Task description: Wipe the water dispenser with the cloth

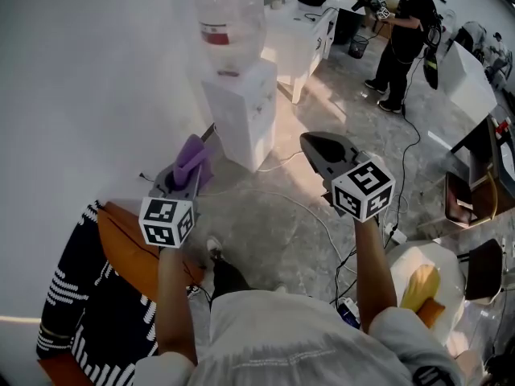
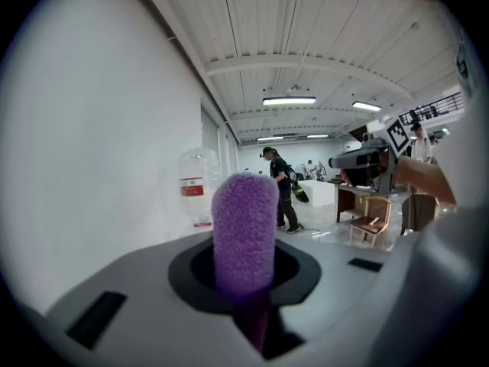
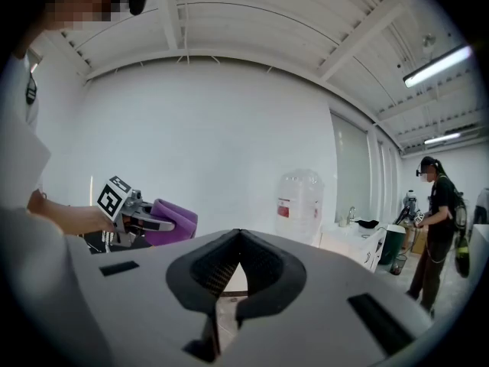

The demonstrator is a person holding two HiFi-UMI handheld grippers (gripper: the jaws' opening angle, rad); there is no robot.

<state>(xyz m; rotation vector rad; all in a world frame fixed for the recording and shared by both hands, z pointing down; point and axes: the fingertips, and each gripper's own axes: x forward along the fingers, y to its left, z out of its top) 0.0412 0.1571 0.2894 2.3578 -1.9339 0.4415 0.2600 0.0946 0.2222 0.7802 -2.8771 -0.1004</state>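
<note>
- My left gripper point(image 1: 187, 174) is clamped on a purple cloth point(image 2: 244, 228) that stands upright out of its jaws. My right gripper point(image 3: 238, 239) is closed, tips meeting on nothing.
- The white water dispenser point(image 1: 241, 111) stands against the wall ahead, apart from both grippers. It carries an inverted clear bottle point(image 1: 229, 14) with a red label, water level unreadable.
- The head view shows cables point(image 1: 310, 212) trailing across the floor between me and the dispenser. The gripper views, aimed higher, take in ceiling strip lights point(image 2: 289, 100).
- A person in dark clothes point(image 1: 405, 34) stands beyond a white counter point(image 1: 302, 30).
</note>
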